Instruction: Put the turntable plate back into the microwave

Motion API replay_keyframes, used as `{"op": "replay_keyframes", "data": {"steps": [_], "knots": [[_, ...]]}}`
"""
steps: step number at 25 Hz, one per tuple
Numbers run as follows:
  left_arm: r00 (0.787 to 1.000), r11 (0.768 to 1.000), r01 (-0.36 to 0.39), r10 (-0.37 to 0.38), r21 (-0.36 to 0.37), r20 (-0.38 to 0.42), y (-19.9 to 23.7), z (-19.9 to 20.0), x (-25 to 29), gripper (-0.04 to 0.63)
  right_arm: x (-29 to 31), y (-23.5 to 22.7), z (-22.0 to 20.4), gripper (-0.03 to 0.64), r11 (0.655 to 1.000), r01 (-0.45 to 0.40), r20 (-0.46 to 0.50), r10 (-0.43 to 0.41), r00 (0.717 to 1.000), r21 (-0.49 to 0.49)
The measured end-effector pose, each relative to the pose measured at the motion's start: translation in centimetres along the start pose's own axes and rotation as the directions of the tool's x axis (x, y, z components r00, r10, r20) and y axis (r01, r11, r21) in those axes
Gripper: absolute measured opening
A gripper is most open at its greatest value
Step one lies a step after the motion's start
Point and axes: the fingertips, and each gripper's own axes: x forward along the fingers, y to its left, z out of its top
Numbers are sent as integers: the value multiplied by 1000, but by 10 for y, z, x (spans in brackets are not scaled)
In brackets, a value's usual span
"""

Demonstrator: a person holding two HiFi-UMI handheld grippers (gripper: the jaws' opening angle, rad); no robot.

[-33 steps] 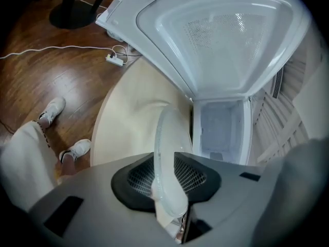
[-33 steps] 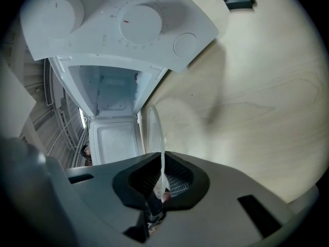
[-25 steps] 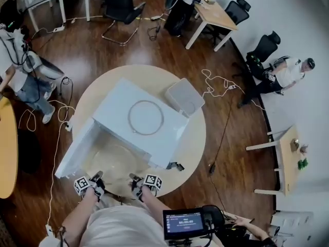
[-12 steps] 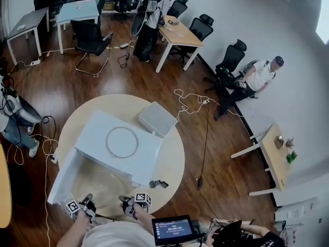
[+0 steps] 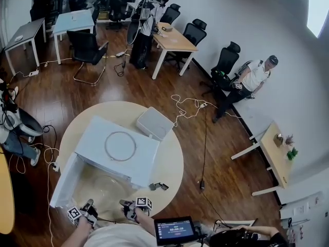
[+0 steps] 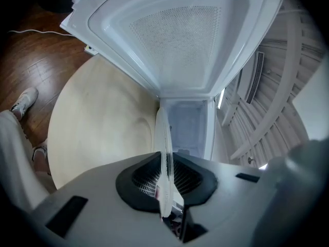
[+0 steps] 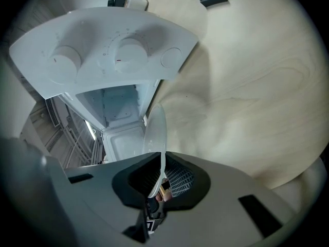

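The clear glass turntable plate (image 5: 105,189) hangs level in front of the open mouth of the white microwave (image 5: 97,138), whose door (image 5: 61,181) swings out to the left. My left gripper (image 5: 88,206) is shut on the plate's near left rim, and its jaws have just been closing on it. My right gripper (image 5: 126,204) is shut on the near right rim. In the left gripper view the plate (image 6: 164,138) runs edge-on out of the left gripper (image 6: 165,181) toward the cavity (image 6: 189,125). In the right gripper view the plate's rim (image 7: 157,138) sits in the right gripper (image 7: 158,181) below the knob panel (image 7: 103,50).
A roller ring (image 5: 120,146) lies on top of the microwave. On the round wooden table (image 5: 172,161) are a white box (image 5: 154,123) at the back and a small black object (image 5: 157,186) at the right. People, chairs, desks and floor cables surround it.
The head view has tilted up, so more of the room shows and the microwave sits lower left. Both grippers still hold the plate before the open cavity.
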Motion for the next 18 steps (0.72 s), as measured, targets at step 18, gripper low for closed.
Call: {"op": "replay_keyframes", "data": {"steps": [18], "knots": [[993, 993, 115, -115, 28, -19, -45, -4, -21, 49, -13, 39, -19, 31, 960, -65, -46, 54, 997, -273]]}}
